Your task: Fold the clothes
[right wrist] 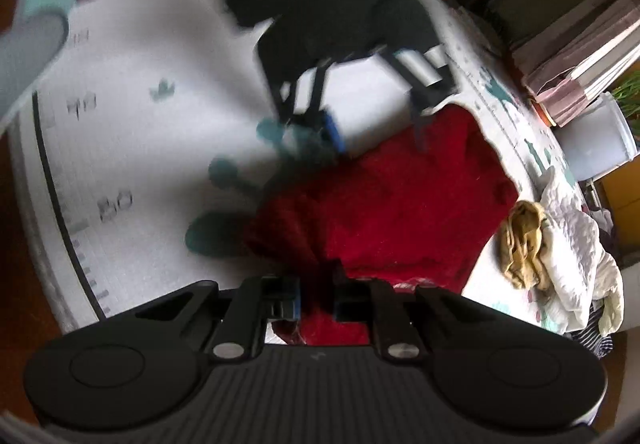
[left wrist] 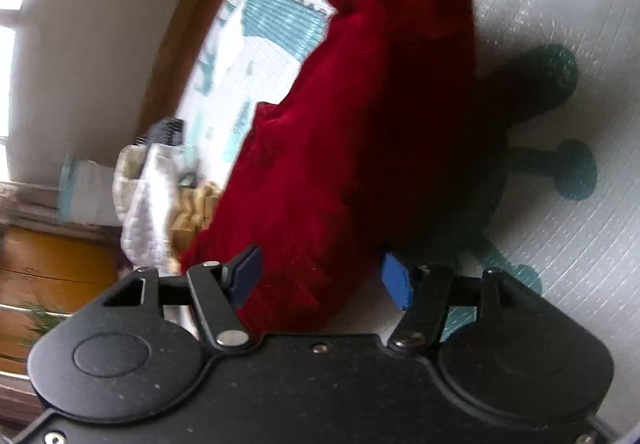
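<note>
A red garment (right wrist: 400, 212) lies crumpled on a white play mat (right wrist: 140, 148) printed with teal shapes and a ruler scale, filling the centre and lower right of the right wrist view. The right gripper (right wrist: 316, 304), at the bottom centre of that view, has its jaws clenched on a bunched edge of the red cloth. The left gripper (right wrist: 376, 124) shows blurred in the upper middle of the same view, over the far edge of the garment. In its own view the left gripper (left wrist: 324, 276) has its blue pads (left wrist: 396, 280) spread wide, released, with red cloth lying between them. At the right edge of the right wrist view a yellow cloth (right wrist: 524, 240) lies touching a heap of white laundry (right wrist: 576, 244).
</note>
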